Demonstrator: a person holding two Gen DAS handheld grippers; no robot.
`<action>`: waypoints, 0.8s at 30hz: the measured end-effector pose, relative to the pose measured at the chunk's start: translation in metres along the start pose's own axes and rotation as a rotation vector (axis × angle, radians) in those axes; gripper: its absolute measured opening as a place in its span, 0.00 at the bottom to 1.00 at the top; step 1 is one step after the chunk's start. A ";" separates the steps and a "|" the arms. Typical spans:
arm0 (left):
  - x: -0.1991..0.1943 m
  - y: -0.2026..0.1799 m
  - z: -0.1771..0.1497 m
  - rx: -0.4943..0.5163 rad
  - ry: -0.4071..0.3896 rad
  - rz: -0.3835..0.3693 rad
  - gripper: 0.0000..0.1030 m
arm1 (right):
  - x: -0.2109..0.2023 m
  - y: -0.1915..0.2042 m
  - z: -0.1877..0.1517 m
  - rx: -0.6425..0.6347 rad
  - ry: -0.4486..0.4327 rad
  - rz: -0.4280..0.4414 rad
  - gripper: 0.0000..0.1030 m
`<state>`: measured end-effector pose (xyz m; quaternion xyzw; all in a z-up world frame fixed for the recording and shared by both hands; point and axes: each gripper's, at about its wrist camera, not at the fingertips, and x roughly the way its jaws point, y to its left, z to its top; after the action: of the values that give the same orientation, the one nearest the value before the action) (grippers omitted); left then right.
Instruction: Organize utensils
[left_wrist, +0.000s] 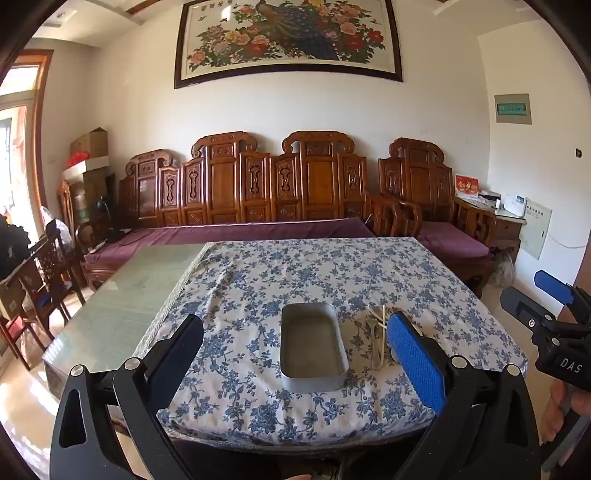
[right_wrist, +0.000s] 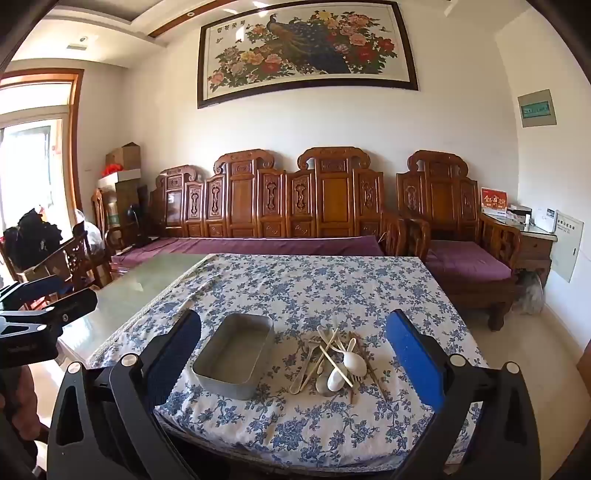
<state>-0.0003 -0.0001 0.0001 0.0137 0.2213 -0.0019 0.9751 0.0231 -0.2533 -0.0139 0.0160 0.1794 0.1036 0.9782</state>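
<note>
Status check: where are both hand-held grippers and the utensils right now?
Left hand-held gripper open, empty. Right hand-held gripper open, empty. Utensils piled on tablecloth beside empty metal tin. Nothing blocking.

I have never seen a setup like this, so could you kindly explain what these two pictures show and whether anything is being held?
A person holds a two-finger gripper in each hand, each with a camera looking along its fingers. One picture comes from the left gripper, the other from the right gripper. Both are open and hold nothing. On the flowered tablecloth sit an empty metal tin and, to its right, a loose pile of utensils: pale spoons, forks and sticks. Nothing is sorted yet.
</note>
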 end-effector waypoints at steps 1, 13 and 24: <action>0.000 0.000 0.000 0.000 0.003 0.000 0.94 | 0.000 0.000 0.000 0.000 0.002 0.000 0.98; 0.004 -0.002 0.007 -0.002 -0.007 -0.006 0.94 | -0.001 -0.001 0.001 0.000 0.002 0.002 0.98; -0.006 0.000 0.011 -0.006 -0.020 -0.009 0.94 | -0.001 -0.002 0.001 0.005 0.002 0.002 0.98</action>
<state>-0.0008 -0.0007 0.0121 0.0097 0.2113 -0.0058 0.9773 0.0229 -0.2550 -0.0123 0.0185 0.1806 0.1044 0.9778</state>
